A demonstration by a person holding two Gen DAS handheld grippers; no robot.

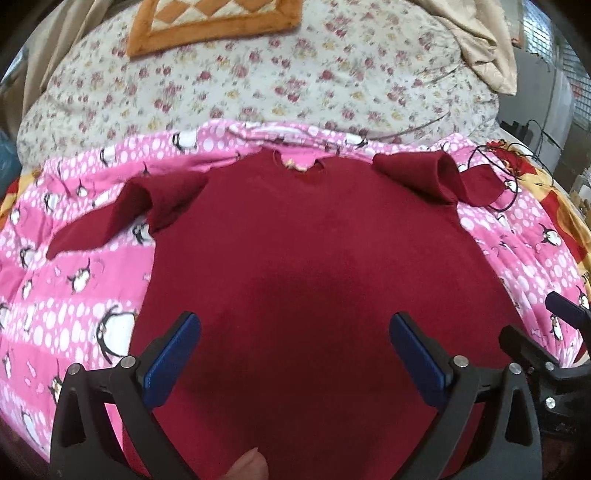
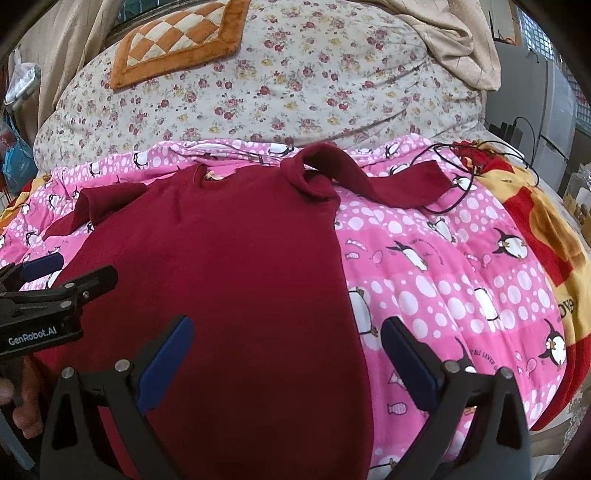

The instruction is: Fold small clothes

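Your left gripper (image 1: 295,354) and right gripper (image 2: 286,360) both hover wide open, empty, over the dark red fleece sweater (image 1: 314,258) spread on the pink penguin-print quilt (image 2: 443,277).

- I see the sweater (image 1: 314,266) lying flat on the penguin quilt (image 1: 74,295).
- Cushion (image 1: 210,22) sits behind, on the floral duvet (image 1: 295,81).
- Cable (image 2: 461,184) lies near the quilt's right edge.

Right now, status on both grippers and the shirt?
Left gripper and right gripper: jaws open, empty, over the hem. Red shirt flat on pink quilt, sleeves bunched, unfolded. Black cable by right sleeve.
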